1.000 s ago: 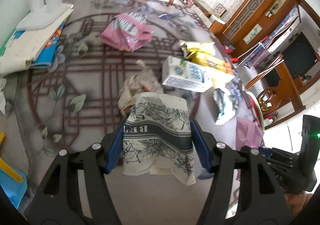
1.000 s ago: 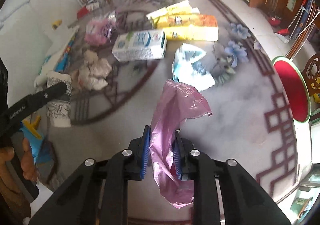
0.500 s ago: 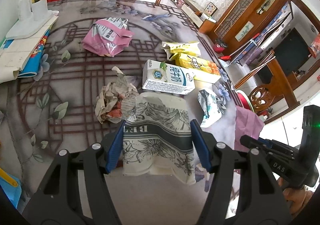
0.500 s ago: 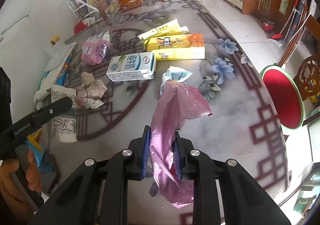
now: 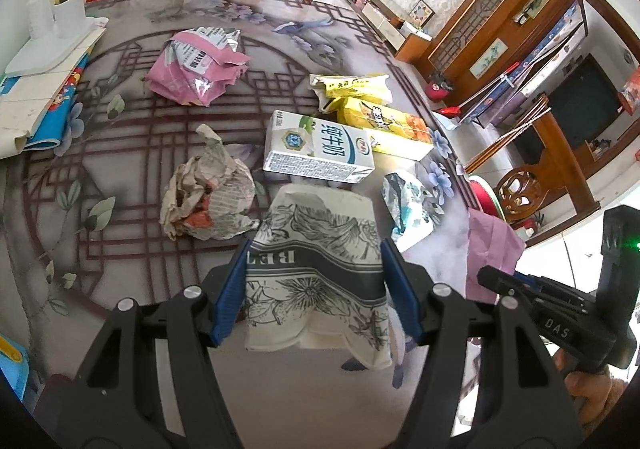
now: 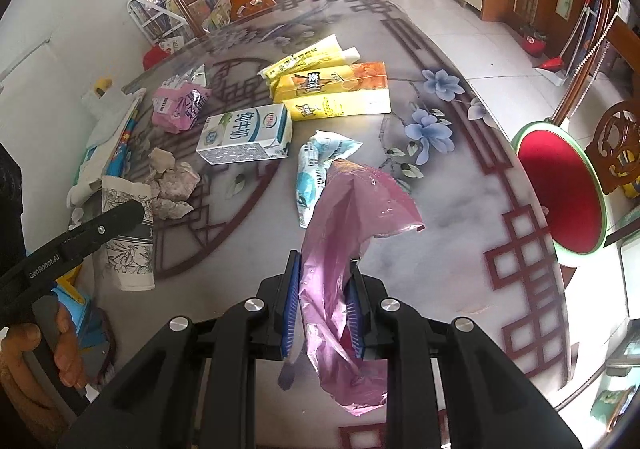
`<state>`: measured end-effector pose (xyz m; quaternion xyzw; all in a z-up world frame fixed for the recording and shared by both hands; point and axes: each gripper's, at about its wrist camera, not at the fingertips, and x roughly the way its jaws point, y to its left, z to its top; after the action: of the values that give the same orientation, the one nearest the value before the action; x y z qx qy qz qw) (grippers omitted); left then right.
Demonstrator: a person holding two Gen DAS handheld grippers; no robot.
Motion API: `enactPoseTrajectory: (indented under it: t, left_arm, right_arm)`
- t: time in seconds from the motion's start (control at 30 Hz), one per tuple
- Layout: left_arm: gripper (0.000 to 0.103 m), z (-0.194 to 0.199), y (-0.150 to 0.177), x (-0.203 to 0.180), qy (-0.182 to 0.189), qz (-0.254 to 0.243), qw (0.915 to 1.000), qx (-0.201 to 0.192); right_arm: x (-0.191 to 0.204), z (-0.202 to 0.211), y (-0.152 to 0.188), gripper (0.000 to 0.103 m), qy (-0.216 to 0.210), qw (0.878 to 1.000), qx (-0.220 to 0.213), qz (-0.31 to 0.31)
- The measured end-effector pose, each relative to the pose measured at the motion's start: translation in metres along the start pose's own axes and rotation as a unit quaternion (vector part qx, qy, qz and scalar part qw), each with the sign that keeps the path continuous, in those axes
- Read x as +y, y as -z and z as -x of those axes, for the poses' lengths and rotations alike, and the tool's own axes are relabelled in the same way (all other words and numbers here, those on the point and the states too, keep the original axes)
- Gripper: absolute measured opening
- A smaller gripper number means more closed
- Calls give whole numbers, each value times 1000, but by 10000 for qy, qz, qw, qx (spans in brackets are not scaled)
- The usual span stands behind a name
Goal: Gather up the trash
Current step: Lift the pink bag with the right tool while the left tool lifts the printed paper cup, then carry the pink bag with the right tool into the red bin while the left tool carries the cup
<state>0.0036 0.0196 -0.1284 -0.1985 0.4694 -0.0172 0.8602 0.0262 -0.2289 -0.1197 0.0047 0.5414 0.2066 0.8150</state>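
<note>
With the left gripper (image 5: pixel 314 297) pinching a paper cup (image 5: pixel 320 269) and the right gripper (image 6: pixel 322 313) clamped on a pink bag (image 6: pixel 348 229) above the table's (image 6: pixel 460 249) near edge, bagging seems underway: next, guide cup into bag.

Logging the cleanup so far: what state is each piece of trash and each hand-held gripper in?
Paper cup: crushed, clamped in left hand-held gripper.
Pink bag: pinched in right hand-held gripper, hanging limp.
Milk carton: lying on its side.
Newspaper wad: crumpled on table.
Yellow box: lying flat.

"GenRobot.AI" on left gripper (image 6: pixel 92 233)
</note>
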Motion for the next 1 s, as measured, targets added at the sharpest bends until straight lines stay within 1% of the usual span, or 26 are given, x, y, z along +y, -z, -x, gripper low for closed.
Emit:
enactPoseTrajectory:
  t: [0.4, 0.63, 0.77, 0.9, 1.0]
  left_arm:
    - [61, -13, -4, -27, 46, -5, 10000, 13]
    - [61, -27, -13, -51, 48, -57, 10000, 33]
    - [61, -43, -19, -74, 96, -185, 9997, 122]
    - [61, -62, -29, -104, 214, -343, 9990, 187]
    - [61, -76, -34, -128, 301, -473, 9981, 237]
  right_arm:
    - [-37, 5, -14, 21, -12, 9999, -1, -122]
    - [-62, 14, -27, 21, -81, 9996, -136, -228]
    - [-84, 17, -31, 21, -84, 9992, -160, -363]
    - [-117, 22, -38, 21, 5, 9982, -222, -558]
    - [-150, 28, -43, 21, 125, 9966, -297, -763]
